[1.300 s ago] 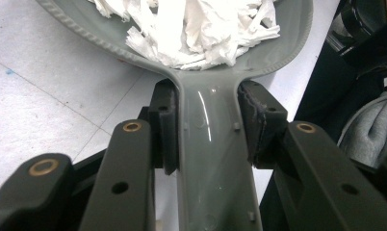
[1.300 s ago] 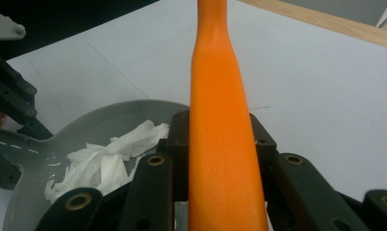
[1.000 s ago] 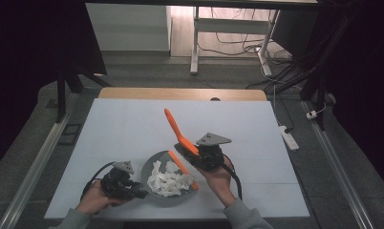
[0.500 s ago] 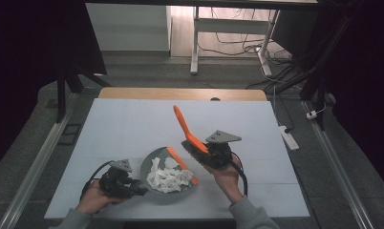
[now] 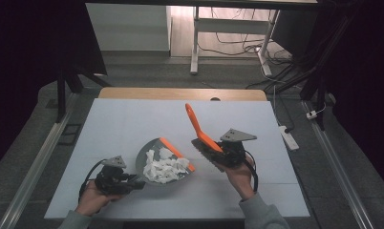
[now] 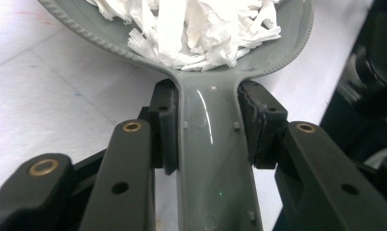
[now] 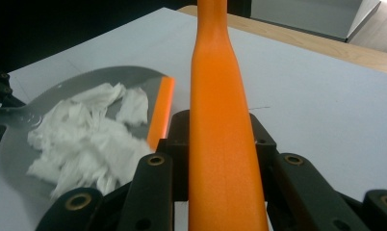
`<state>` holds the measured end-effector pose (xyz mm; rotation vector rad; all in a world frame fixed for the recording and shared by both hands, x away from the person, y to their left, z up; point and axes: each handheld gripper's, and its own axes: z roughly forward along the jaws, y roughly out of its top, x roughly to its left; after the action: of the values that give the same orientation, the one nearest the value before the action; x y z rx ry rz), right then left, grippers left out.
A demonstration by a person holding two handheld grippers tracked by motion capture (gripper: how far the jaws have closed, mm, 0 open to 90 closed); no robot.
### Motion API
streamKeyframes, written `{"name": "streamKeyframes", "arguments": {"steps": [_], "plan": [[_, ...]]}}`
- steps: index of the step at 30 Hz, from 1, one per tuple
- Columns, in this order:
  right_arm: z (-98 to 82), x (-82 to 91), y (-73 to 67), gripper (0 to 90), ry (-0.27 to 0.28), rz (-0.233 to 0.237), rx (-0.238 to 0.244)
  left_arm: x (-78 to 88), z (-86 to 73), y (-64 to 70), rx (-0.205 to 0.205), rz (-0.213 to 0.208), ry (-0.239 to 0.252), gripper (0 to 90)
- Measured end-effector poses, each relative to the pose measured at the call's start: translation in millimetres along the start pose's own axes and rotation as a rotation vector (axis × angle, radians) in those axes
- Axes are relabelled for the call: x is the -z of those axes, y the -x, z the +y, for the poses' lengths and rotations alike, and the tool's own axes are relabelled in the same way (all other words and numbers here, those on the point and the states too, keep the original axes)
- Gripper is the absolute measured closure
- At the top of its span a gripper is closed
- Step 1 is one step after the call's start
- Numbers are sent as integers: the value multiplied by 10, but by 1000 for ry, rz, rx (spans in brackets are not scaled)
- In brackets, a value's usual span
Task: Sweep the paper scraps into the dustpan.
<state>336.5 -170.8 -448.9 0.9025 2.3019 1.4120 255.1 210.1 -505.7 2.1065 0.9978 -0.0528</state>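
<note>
At the near left of the table, the left gripper pinches the grey handle of the dustpan, its jaws pressed against both sides of it in the left gripper view. The pan lies flat with a heap of shredded white paper resting inside, behind its orange lip. To the right and a little farther off, the right gripper is clamped on the orange brush, handle slanting up and away, bristles low and just clear of the pan's edge. With the paper gathered, the step in hand looks like carrying it off: best lift the pan level, lip tipped slightly up, keeping the brush close to block any scraps sliding out.
</note>
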Motion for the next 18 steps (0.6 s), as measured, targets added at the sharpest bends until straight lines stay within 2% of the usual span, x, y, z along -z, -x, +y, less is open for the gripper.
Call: {"name": "streamKeyframes", "arguments": {"steps": [6, 11, 18], "plan": [[-96, 216, 78, 707, 8, -7, -13, 68, -27, 11, 49, 33, 59, 612], [-159, 383, 115, 707, 13, -24, -8, 101, -41, 8, 73, 55, 81, 612], [-270, 526, 166, 708, 6, -20, -29, 175, -92, 12, 128, 103, 129, 612]]}}
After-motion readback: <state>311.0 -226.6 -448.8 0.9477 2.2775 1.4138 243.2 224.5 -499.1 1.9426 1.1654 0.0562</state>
